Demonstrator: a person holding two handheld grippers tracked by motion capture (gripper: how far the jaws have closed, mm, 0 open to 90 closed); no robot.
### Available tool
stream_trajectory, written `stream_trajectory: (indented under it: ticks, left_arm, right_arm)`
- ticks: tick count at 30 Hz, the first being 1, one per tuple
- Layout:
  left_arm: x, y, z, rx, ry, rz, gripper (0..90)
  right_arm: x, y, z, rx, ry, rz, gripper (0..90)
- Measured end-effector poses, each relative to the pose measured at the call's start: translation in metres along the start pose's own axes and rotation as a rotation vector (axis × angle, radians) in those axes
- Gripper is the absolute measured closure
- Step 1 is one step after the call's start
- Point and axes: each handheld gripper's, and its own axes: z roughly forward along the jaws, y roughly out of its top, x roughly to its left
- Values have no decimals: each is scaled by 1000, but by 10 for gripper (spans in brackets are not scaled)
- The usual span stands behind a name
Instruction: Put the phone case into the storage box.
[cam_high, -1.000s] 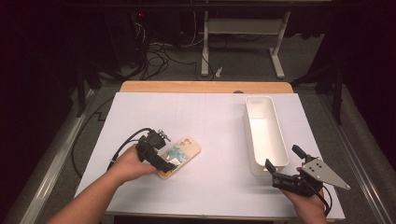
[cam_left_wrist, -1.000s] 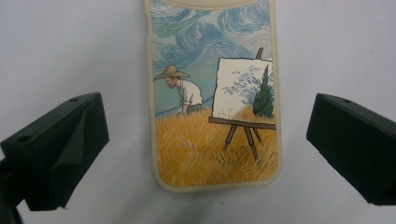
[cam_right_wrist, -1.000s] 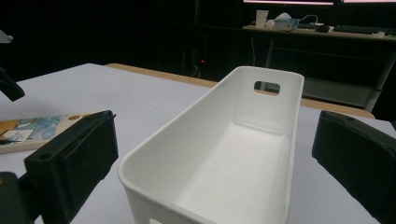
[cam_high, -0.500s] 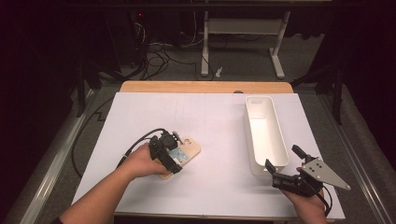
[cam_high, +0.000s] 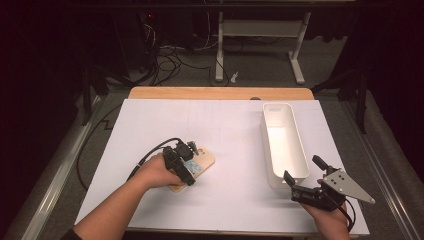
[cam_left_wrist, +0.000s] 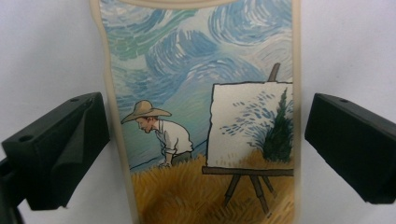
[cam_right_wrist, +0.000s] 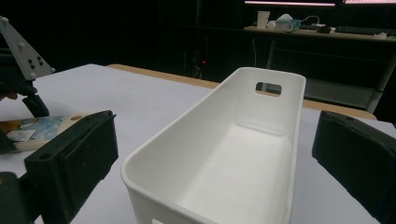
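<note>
A phone case (cam_left_wrist: 201, 116) printed with a painter, an easel and a swirling blue sky lies flat on the white table cover (cam_high: 225, 130). My left gripper (cam_high: 186, 167) hangs right over the phone case (cam_high: 196, 165), open, one jaw on each side of its long edges with a small gap on both sides. My right gripper (cam_high: 306, 184) stands open at the near right, just in front of the short end of a long white bin (cam_high: 283, 142). The white bin (cam_right_wrist: 233, 154) is empty. The phone case (cam_right_wrist: 32, 128) and the left gripper show far left in the right gripper view.
A wooden table edge (cam_high: 220, 93) runs along the back. Behind it on the dark floor are cables (cam_high: 172, 55) and a desk frame (cam_high: 260, 35). Metal rails flank the table at left and right.
My left gripper has moved right and forward over the phone case, so its jaws now straddle it. The right gripper has stayed put.
</note>
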Motion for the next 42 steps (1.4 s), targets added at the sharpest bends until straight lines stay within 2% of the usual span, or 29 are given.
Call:
stream_trajectory:
  ticks: [5, 11, 34, 42]
  left_arm:
    - [-1, 0, 3, 8, 14, 1, 26]
    - [1, 1, 1, -4, 9, -16, 62]
    - [2, 1, 1, 4, 9, -8, 106]
    - [3, 1, -1, -9, 2, -3, 114]
  right_arm:
    - [0, 0, 0, 0, 0, 0, 10]
    - [0, 0, 0, 1, 0, 0, 11]
    - [0, 0, 1, 0, 1, -4, 11]
    - [0, -1, 1, 2, 0, -3, 11]
